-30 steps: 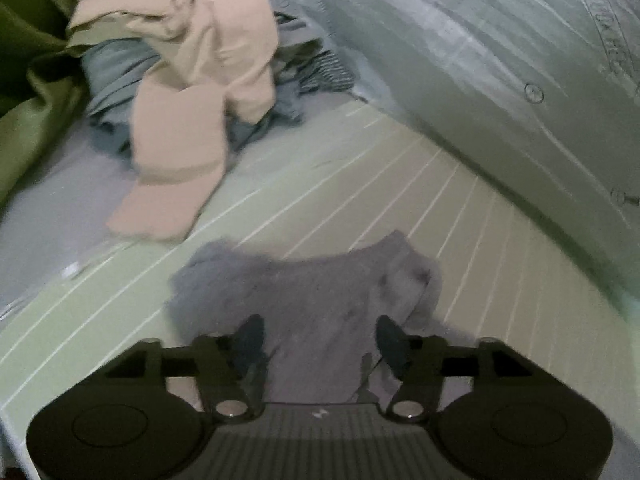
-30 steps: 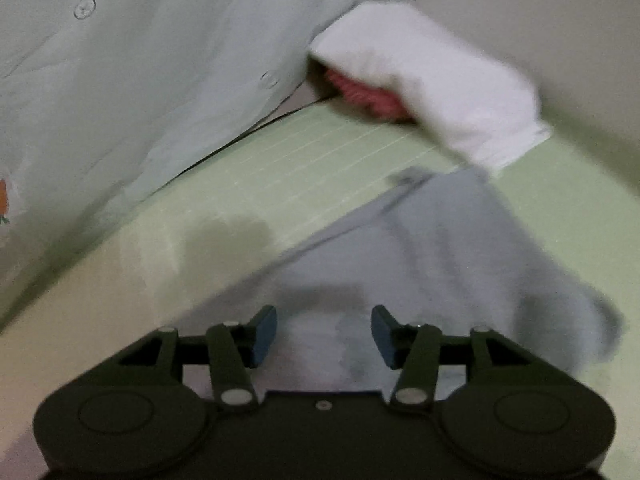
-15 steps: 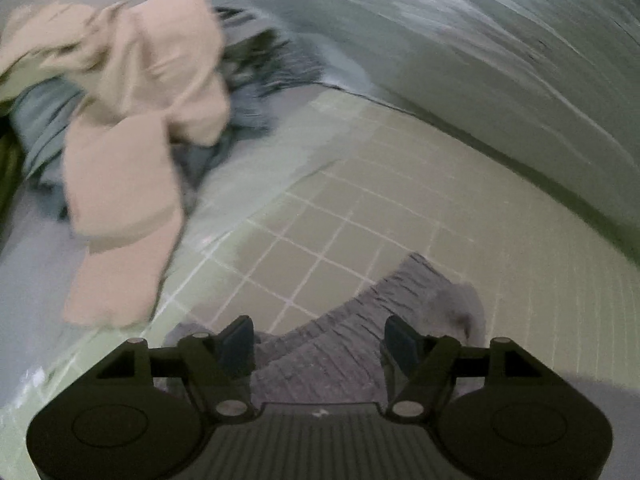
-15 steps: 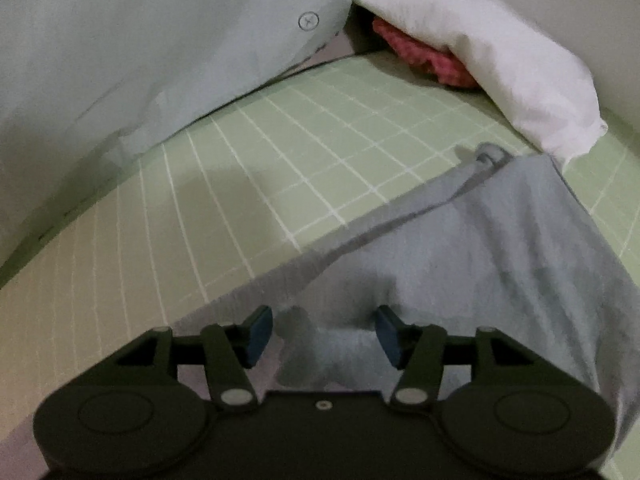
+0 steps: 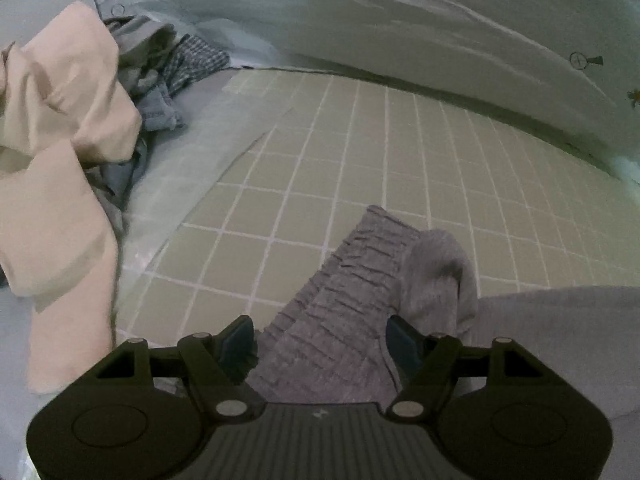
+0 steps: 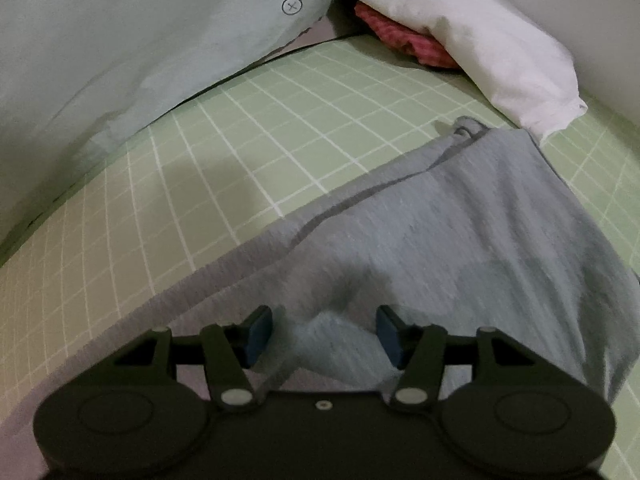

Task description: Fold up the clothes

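A grey garment lies on the green checked sheet point(image 5: 320, 168). In the left wrist view its ribbed waistband point(image 5: 340, 292) runs between the fingers of my left gripper point(image 5: 322, 340), which is open around it. In the right wrist view the smooth grey cloth point(image 6: 460, 220) spreads toward the far right. My right gripper point(image 6: 324, 334) is open with a raised fold of the cloth between its fingers.
A pile of unfolded clothes, topped by a beige garment point(image 5: 60, 128), lies at the left. A pale green duvet point(image 5: 400, 20) borders the far side, also seen in the right wrist view point(image 6: 140, 40). A white pillow point(image 6: 460, 40) covers a red cloth point(image 6: 400, 36).
My left gripper has moved forward and turned over the ribbed waistband. My right gripper has come lower over the grey cloth. Both stayed open.
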Demonstrator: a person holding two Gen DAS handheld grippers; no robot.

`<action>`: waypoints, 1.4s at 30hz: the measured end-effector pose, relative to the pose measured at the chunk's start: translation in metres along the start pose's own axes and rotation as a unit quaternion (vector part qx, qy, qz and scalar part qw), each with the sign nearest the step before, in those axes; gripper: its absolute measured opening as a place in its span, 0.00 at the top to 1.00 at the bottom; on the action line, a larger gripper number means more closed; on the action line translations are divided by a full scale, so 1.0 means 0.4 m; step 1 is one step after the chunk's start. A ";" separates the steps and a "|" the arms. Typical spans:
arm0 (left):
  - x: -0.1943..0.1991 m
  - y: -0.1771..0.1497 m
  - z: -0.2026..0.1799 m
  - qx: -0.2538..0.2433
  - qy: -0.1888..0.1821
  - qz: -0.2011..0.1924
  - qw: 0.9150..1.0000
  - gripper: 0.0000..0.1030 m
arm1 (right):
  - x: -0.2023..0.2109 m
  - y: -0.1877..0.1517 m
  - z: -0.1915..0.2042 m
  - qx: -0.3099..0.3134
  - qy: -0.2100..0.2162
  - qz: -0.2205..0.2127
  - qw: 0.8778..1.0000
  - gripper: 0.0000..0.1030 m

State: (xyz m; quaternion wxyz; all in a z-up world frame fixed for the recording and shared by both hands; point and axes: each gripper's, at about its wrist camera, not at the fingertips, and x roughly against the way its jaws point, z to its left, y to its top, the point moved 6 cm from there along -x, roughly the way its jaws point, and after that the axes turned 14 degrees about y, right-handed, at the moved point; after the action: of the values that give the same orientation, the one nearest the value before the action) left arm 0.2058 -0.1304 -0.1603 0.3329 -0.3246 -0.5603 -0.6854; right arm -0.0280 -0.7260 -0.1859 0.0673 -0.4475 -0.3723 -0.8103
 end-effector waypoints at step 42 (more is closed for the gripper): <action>0.149 -0.188 0.264 0.256 0.072 -0.029 0.964 0.85 | -0.021 0.098 0.057 -0.020 0.081 -0.035 0.996 1.00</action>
State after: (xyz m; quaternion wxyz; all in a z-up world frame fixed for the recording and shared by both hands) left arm 0.1181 -0.0206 -0.1360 0.4243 -0.1625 -0.7007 -0.5501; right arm 0.0096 -0.7409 -0.1636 0.0596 -0.3679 -0.3646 -0.8533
